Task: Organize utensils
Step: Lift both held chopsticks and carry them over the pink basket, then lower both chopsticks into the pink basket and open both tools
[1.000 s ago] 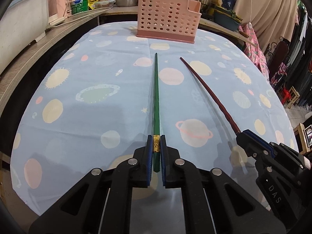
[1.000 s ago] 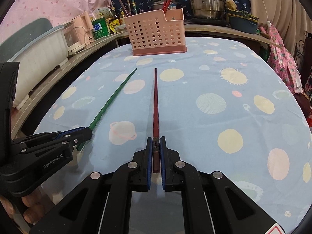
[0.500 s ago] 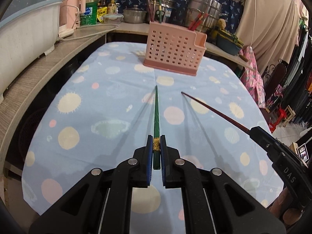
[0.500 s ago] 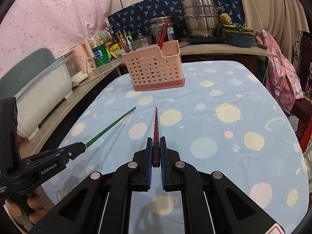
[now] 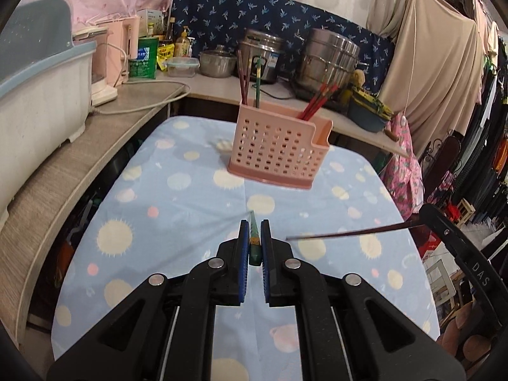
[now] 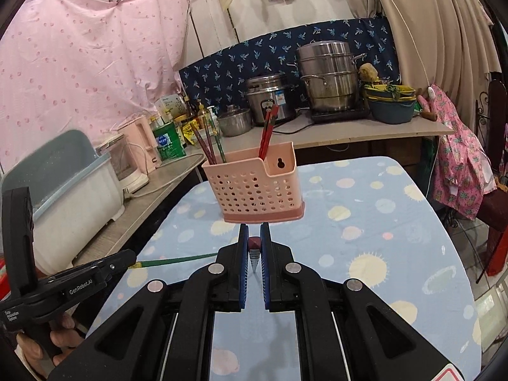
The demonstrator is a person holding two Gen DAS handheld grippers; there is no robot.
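Carry step — left claw (image 5: 254,238) clamps the green chopstick (image 5: 254,241), right claw (image 6: 254,241) the dark-red chopstick (image 6: 254,243), both above the desk (image 5: 190,209); next, tip each into the pink perforated holder (image 5: 276,149).

Right gripper (image 6: 254,247) fingers clamped on dark red chopstick (image 6: 254,243), before pink utensil holder (image 6: 254,190).

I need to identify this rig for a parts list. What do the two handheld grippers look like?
Both are matte black plastic, with angular triangulated arms, round silver pivot bolts and blue ribbed pads lining the jaws. The left gripper carries white "GenRobot.AI" lettering on its side; the right gripper shows "DAS". No cables or sleeves are visible.
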